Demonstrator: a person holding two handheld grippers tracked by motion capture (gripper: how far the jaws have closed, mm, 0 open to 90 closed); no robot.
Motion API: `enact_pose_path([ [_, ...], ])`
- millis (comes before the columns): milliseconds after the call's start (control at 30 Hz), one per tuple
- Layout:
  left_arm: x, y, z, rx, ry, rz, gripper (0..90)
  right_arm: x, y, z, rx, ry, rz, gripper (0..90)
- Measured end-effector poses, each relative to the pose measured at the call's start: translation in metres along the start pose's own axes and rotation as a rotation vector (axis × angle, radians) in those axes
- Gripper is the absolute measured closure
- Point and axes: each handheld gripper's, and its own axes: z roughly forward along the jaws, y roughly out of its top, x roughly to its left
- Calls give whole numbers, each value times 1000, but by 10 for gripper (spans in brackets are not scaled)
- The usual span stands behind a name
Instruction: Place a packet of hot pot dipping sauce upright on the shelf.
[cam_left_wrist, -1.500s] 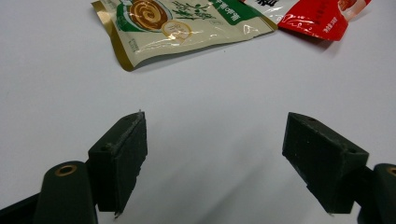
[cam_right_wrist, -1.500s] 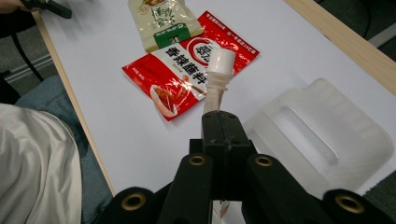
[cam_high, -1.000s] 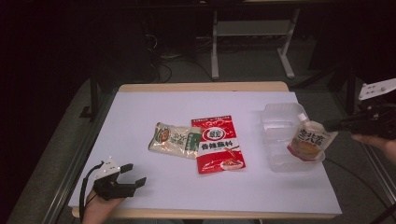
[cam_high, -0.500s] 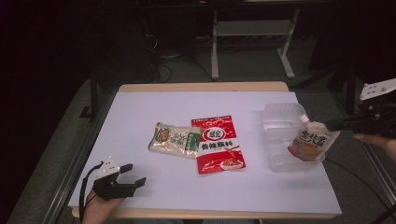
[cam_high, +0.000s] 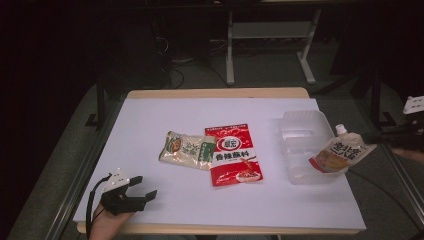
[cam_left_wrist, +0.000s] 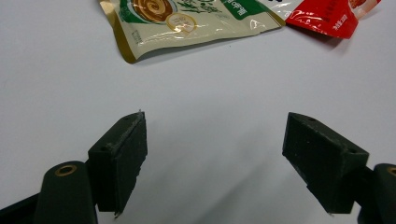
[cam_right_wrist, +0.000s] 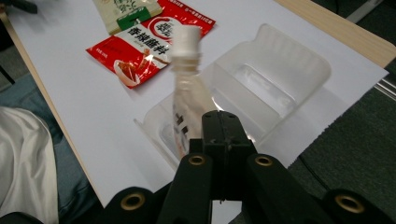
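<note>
A white spouted pouch (cam_high: 341, 154) with red and orange print hangs over the right rim of a clear plastic container (cam_high: 302, 131). My right gripper (cam_high: 372, 138) comes in from the right edge and is shut on the pouch's side. In the right gripper view the jaws (cam_right_wrist: 219, 126) pinch the pouch (cam_right_wrist: 186, 88) above the container (cam_right_wrist: 289, 70). My left gripper (cam_high: 145, 186) rests open near the table's front left corner with nothing between its fingers. In the left gripper view the left gripper (cam_left_wrist: 215, 154) points over bare white surface.
A red sauce packet (cam_high: 233, 156) and a beige packet (cam_high: 186, 149) with a green label lie side by side mid-table on the white sheet (cam_high: 150, 115). Both packets show in the left gripper view, beige (cam_left_wrist: 187, 18) and red (cam_left_wrist: 331, 18). Dark floor surrounds the table.
My right gripper has carried the pouch a little to the right, toward the container's right rim. The left gripper has not moved.
</note>
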Motion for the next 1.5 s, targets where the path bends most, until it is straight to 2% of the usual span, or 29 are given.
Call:
enact_pose_path([
  [67,1,0,0,3,4,4,218,-6,-6,-1,-7,0,9,900],
  [100,0,0,0,2,7,-7,218,-8,-10,-2,-19,9,14,900],
  [233,0,0,0,2,15,-15,218,-14,-21,-3,-61,42,1,900],
  [333,0,-1,0,2,22,-19,218,-11,-27,-5,-95,97,-60,900],
  [500,1,-3,0,5,30,-34,218,-5,-28,-5,-98,155,-131,900],
  [567,1,-3,0,6,32,-36,218,-6,-29,-5,-108,151,-141,900],
  [667,2,-4,1,13,33,-30,218,-14,-33,-3,-128,165,-130,900],
  [733,2,-4,1,13,36,-35,218,-16,-33,-3,-148,200,-126,900],
  [800,4,-4,2,20,40,-33,218,-8,-27,-2,-160,200,-179,900],
  [867,4,-5,3,25,38,-44,218,0,-20,-2,-150,208,-227,900],
  [967,4,-5,3,27,42,-45,218,10,-10,-2,-132,220,-269,900],
  [1067,4,-5,2,26,47,-44,218,15,-3,-3,-108,215,-290,900],
  [1200,5,-6,1,25,49,-45,218,17,5,-3,-119,222,-317,900],
  [1333,5,-6,1,28,50,-49,218,16,10,-2,-119,233,-300,900],
  [1400,5,-6,1,26,47,-43,218,13,11,3,-84,209,-270,900],
  [1500,4,-5,1,22,46,-38,218,10,7,19,-15,203,-237,900],
])
